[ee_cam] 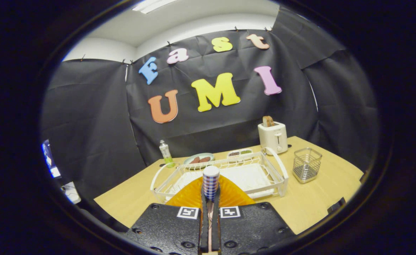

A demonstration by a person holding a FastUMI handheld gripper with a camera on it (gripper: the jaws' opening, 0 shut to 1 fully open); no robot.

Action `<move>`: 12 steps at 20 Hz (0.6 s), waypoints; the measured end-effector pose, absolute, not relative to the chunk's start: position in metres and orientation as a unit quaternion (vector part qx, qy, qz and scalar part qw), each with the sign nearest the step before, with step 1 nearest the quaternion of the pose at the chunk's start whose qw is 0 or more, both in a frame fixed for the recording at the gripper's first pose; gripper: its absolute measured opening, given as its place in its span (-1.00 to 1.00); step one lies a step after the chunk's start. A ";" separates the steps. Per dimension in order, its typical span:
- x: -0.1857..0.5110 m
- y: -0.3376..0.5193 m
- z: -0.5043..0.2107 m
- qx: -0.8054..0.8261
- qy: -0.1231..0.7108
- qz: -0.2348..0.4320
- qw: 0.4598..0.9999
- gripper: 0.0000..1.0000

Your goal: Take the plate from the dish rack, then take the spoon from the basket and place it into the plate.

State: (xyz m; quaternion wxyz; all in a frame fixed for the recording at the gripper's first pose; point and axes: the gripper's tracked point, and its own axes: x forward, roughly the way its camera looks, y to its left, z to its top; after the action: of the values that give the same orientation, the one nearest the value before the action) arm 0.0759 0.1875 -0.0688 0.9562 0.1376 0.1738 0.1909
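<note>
My gripper (pixel 210 194) is shut on the spoon (pixel 211 179), whose blue-and-white checked handle with a white end stands up between the fingertips. The spoon's bowl is hidden. Directly under and just ahead of the fingers lies the orange ribbed plate (pixel 233 195) on the wooden table, against the front of the white wire dish rack (pixel 282 177). The rack holds no dishes that I can see. The square metal wire basket (pixel 307 165) stands to the right of the rack and looks empty.
Behind the rack sit a white toaster (pixel 273 137) with bread in it, a small tray of food (pixel 240 153), a plate with sausages (pixel 199 159) and a green-tinted bottle (pixel 165 153). The wooden table (pixel 310 205) runs to black cloth walls.
</note>
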 end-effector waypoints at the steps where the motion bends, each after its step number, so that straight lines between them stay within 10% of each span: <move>1: 0.076 0.191 -0.074 0.142 0.182 0.191 0.954 -0.83; 12: 0.082 0.214 -0.121 0.190 0.241 0.202 0.930 -0.73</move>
State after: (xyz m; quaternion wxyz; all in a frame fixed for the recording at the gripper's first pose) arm 0.0816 0.2138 -0.1207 0.9303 0.1896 0.2406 0.2016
